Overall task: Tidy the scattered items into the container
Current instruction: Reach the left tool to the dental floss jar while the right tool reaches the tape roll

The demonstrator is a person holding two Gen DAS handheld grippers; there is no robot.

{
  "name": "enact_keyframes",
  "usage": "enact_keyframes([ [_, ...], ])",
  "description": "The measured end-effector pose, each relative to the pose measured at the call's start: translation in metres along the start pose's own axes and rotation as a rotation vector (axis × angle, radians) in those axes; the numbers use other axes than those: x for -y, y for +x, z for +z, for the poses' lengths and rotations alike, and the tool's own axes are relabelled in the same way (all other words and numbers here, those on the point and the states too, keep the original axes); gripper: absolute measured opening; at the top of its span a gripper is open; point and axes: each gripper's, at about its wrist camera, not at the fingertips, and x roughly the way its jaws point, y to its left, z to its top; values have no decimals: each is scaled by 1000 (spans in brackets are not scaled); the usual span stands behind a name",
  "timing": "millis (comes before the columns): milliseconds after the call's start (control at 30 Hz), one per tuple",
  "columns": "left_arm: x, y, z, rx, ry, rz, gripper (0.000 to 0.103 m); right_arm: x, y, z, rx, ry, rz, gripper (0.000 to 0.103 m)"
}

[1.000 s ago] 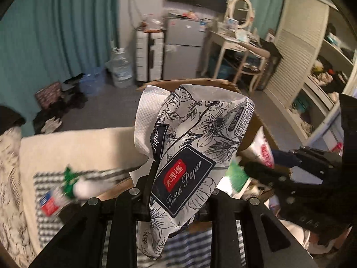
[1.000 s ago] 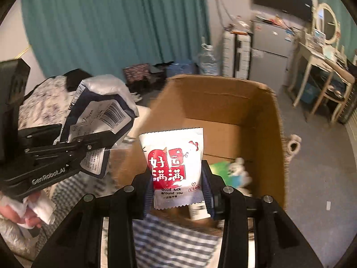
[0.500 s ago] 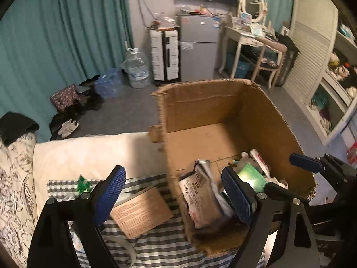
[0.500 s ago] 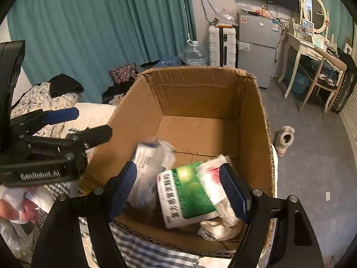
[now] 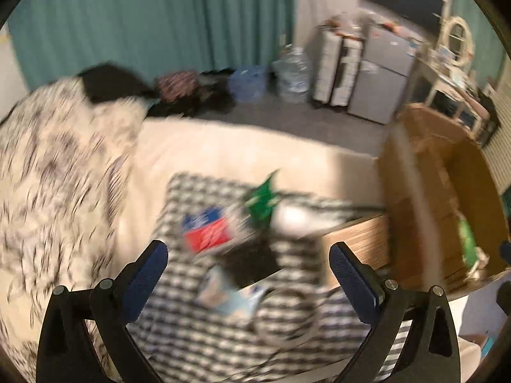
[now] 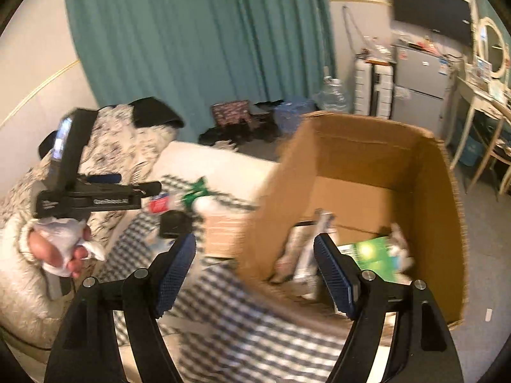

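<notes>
Teal curtains [image 5: 153, 22] back the left wrist view, which is blurred. Below them a checked cloth [image 5: 198, 328] covers the bed, strewn with a red-and-blue packet [image 5: 207, 229], a green wrapper [image 5: 262, 196], a black item [image 5: 252, 261] and a wooden board [image 5: 354, 244]. The left gripper [image 5: 247, 274] has just been opening; its jaws stand wide with nothing between them. The cardboard box [image 5: 428, 146] sits at right.

From the right wrist view, the right gripper [image 6: 254, 271] has its jaws apart and empty over the box's near wall. A green packet [image 6: 373, 255] lies inside the box.
</notes>
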Motion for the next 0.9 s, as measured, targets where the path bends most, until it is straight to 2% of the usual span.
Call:
enact_keyframes([
  [133,-30,18,-27,-47,-33,16,103,-38,19,-7,-30,-46,46,77],
  [167,-36,24,-35,-62,-38,13,103,-47,23,-9,-32,-58,55,80],
  [300,-50,39,-52,-80,-39,3,103,-79,48,-16,-59,-88,90,82],
  [433,-63,57,-58,-94,-40,10,103,-98,74,-32,-119,-116,102,82],
  [533,-72,71,-51,-73,-32,-6,103,-104,94,-43,-166,-104,106,82],
  [700,-67,99,-34,-43,124,-29,103,-113,121,-55,-240,-115,111,82],
  [900,-60,118,-28,-26,286,-80,103,-123,149,-61,-306,-126,117,82],
])
